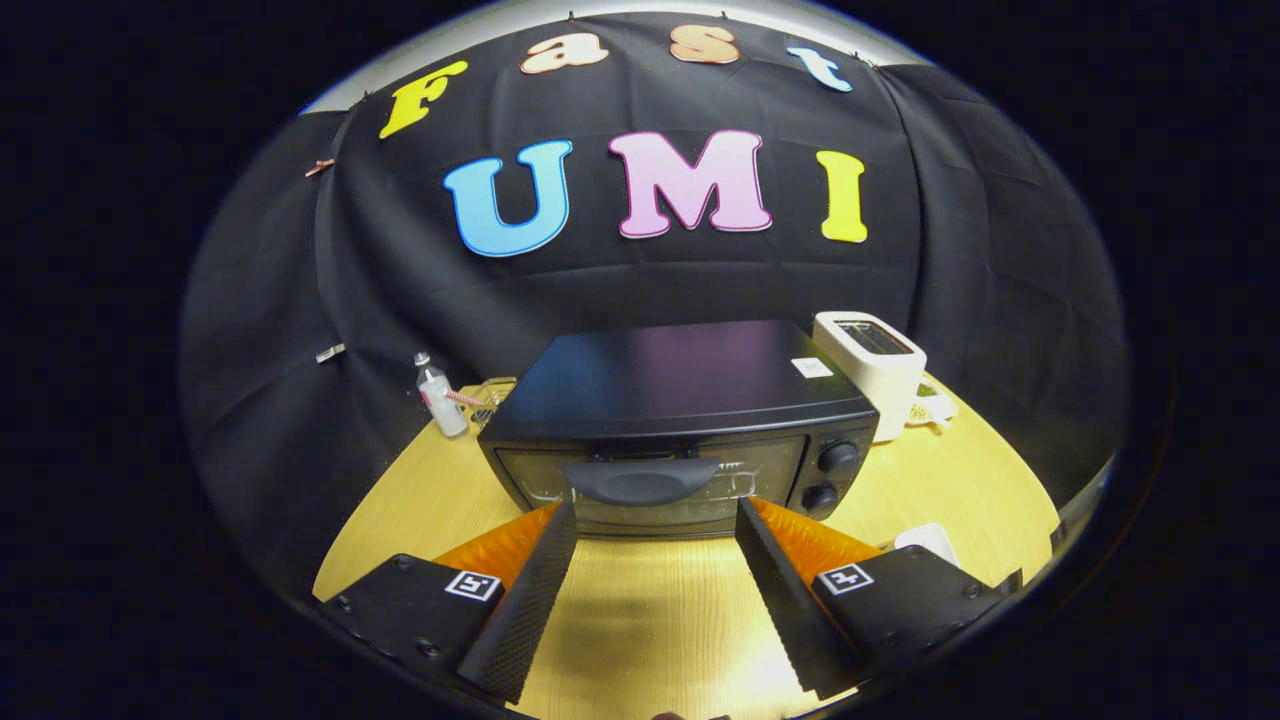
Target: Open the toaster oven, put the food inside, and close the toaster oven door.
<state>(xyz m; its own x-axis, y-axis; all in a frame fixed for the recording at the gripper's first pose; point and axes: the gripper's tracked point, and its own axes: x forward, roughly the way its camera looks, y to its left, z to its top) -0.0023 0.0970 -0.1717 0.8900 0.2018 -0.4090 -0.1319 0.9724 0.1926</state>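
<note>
I see one black toaster oven point(680, 420) at the centre of the frame, door closed, its handle point(642, 481) just ahead of my gripper point(655, 512), whose fingers stand spread apart and hold nothing. It has two knobs point(838, 457); right of it stands one white toaster point(872, 368), left of it one small clear bottle point(438, 396). Everything sits on a light wooden table point(650, 620) before black cloth.

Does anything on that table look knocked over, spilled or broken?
Nothing stands out. The toaster oven sits square with its door shut, the white toaster and small bottle stand upright beside it, and the open gripper holds nothing, just short of the door handle.
</note>
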